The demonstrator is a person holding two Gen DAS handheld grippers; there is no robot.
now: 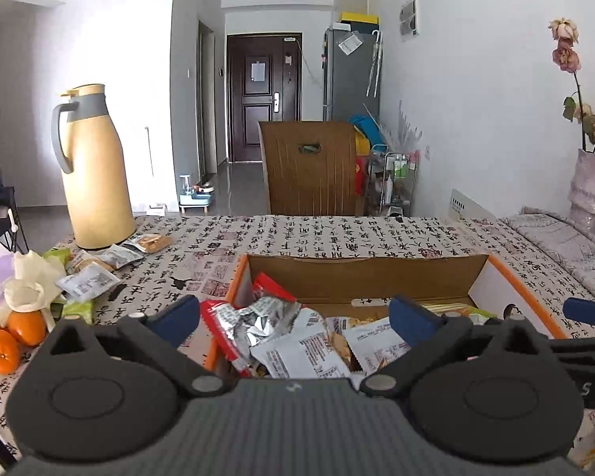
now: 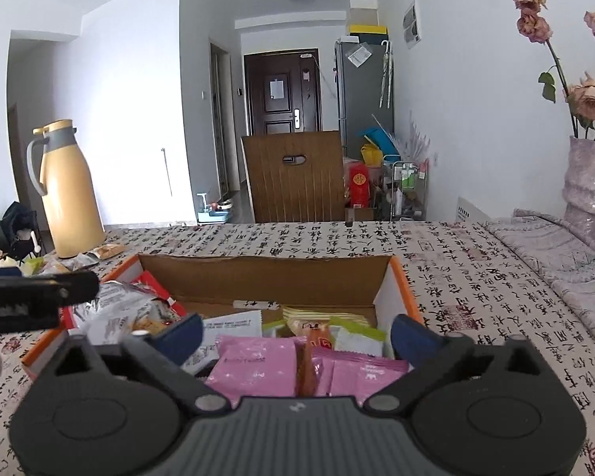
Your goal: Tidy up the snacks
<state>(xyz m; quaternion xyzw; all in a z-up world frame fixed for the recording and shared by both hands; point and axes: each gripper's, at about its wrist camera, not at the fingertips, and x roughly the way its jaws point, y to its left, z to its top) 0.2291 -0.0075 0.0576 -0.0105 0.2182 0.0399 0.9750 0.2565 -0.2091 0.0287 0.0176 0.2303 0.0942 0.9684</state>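
An orange-edged cardboard box [image 1: 361, 273] stands on the table, also in the right wrist view [image 2: 265, 277]. Its left side holds red and silver snack packets [image 1: 265, 325]; its right side holds pink packets [image 2: 254, 361] and green-white ones [image 2: 357, 337]. My left gripper [image 1: 293, 317] is open and empty above the box's left side. My right gripper [image 2: 297, 337] is open and empty above the pink packets; one of its blue fingertips [image 1: 587, 311] shows in the left wrist view. Loose snack packets [image 1: 95, 277] lie on the table left of the box.
A tall yellow thermos [image 1: 95, 174] stands at the table's far left, with oranges [image 1: 12, 337] and a white flower [image 1: 31, 281] in front. A vase of dried roses [image 2: 591, 182] stands at the right. A wooden chair back [image 1: 309, 166] rises behind the table.
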